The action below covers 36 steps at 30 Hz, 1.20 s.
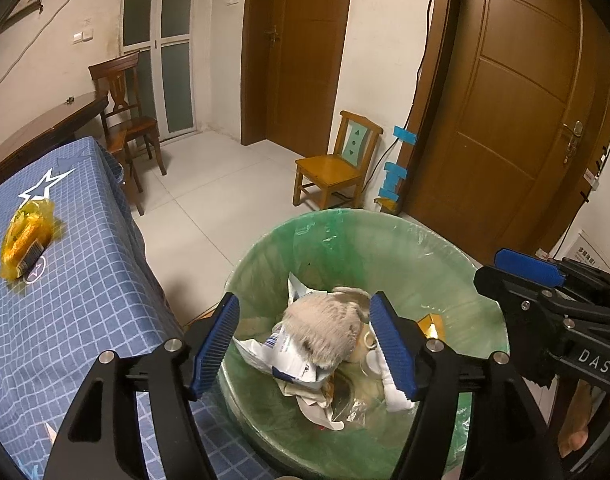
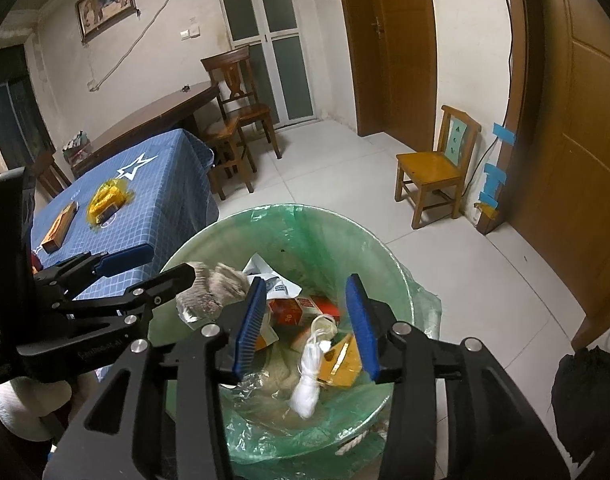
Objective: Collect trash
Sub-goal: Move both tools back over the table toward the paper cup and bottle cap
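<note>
left gripper (image 1: 305,344): fingers spread wide, nothing between them, hovering over the bin mouth; also seen from the right wrist view (image 2: 145,268) at the bin's left rim.
right gripper (image 2: 307,322): fingers apart, empty, above the bin interior; in the left wrist view (image 1: 517,276) it sits at the bin's right rim.
bin: round waste bin lined with a translucent green plastic bag (image 1: 345,240) (image 2: 345,240), on the floor just beside the table.
grey wad: blurred, fuzzy grey-beige crumpled lump (image 1: 325,328) (image 2: 213,288), in the bin opening between the left fingers but apart from both pads; cannot tell if it rests on the pile.
bin contents: white and blue printed wrapper (image 1: 289,356), red and orange carton (image 2: 305,308), yellow box (image 2: 341,364), white knotted bundle (image 2: 309,388), clear film.
table: blue checked cloth with a white star (image 1: 85,240) (image 2: 165,184).
on table: yellow crinkled plastic bag with a barcode label (image 1: 25,240) (image 2: 107,200); orange-brown flat box (image 2: 59,228) just left of it.
background: small light wooden chair (image 1: 333,168) by the wall, brown doors.
</note>
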### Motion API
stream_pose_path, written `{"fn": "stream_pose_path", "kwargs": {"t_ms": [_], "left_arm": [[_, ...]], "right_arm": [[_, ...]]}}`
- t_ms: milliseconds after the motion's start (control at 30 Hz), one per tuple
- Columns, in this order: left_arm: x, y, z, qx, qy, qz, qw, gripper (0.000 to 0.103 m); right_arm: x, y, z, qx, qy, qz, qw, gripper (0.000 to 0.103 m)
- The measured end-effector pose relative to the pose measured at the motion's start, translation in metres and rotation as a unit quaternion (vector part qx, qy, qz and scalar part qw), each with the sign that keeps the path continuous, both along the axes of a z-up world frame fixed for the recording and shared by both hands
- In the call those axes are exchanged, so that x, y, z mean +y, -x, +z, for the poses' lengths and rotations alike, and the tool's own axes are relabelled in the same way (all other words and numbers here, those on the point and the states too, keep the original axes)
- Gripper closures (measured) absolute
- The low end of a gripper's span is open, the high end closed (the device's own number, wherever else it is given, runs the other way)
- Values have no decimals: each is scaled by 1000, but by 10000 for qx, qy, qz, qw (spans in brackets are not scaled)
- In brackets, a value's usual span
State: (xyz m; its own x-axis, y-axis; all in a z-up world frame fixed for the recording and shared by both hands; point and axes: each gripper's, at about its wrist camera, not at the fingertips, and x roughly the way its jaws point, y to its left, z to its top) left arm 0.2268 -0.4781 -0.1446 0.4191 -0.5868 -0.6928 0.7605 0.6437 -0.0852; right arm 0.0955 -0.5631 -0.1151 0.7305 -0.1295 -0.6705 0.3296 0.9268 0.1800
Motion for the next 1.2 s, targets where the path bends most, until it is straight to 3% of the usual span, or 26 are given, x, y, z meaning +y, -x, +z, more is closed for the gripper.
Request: {"fn": "stream_pose_path", "kwargs": {"t_ms": [167, 433, 667, 800, 1033, 1200], "left_arm": [[9, 6, 4, -37, -5, -21, 10000, 32], [39, 19, 13, -108, -44, 42, 9999, 26], [69, 25, 22, -218, -144, 213, 9994, 5], [90, 22, 32, -216, -122, 372, 9990, 5], [162, 14, 48, -219, 65, 838, 9962, 5], [241, 2, 52, -192, 195, 1484, 9885, 5]], "right_arm": [[2, 5, 3, -70, 46, 5, 10000, 61], [18, 21, 11, -331, 74, 110, 9994, 39], [44, 26, 17, -439, 174, 311, 9984, 31], [61, 31, 28, -621, 220, 442, 9968, 29], [109, 25, 38, -780, 332, 1029, 9911, 28], [143, 7, 34, -720, 351, 1526, 9850, 28]]}}
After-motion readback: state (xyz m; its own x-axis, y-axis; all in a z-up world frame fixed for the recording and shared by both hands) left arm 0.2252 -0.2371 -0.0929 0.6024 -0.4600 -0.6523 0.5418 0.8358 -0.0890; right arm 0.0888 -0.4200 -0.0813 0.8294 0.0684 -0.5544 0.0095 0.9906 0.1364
